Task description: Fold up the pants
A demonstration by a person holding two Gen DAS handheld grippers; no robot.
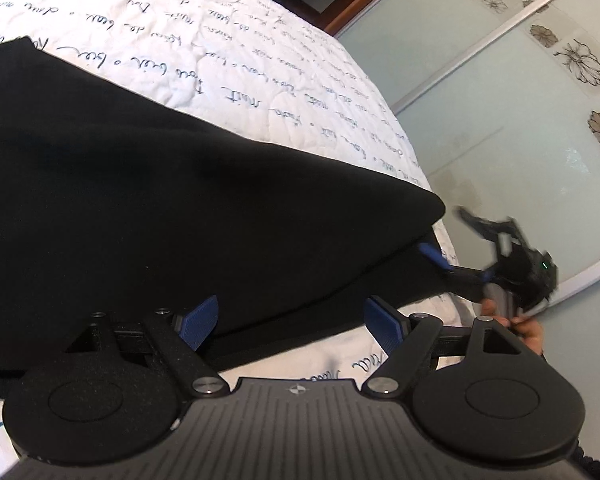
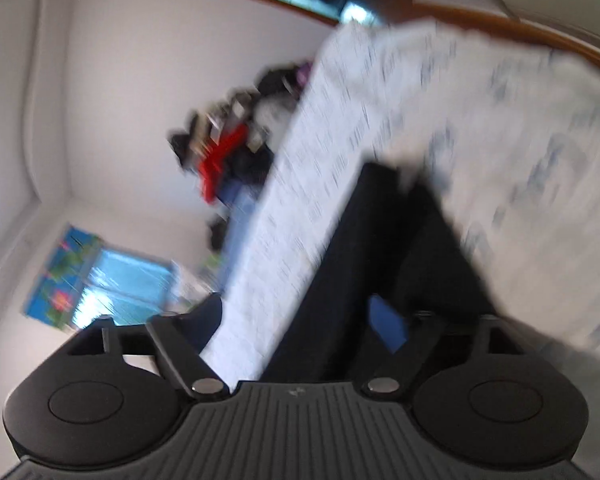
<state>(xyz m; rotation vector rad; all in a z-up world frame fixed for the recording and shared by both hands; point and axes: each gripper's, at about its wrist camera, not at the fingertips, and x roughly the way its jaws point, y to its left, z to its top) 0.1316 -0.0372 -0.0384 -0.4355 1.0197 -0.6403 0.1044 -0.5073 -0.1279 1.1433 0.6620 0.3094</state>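
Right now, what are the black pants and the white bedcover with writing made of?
The pants look like soft matte cloth, maybe a knit or fleece: no shine, and rounded edges where they fold. The bedcover looks like quilted cotton-like fabric: puffy stitched curves under printed dark script. I can't tell the exact fibre of either one.
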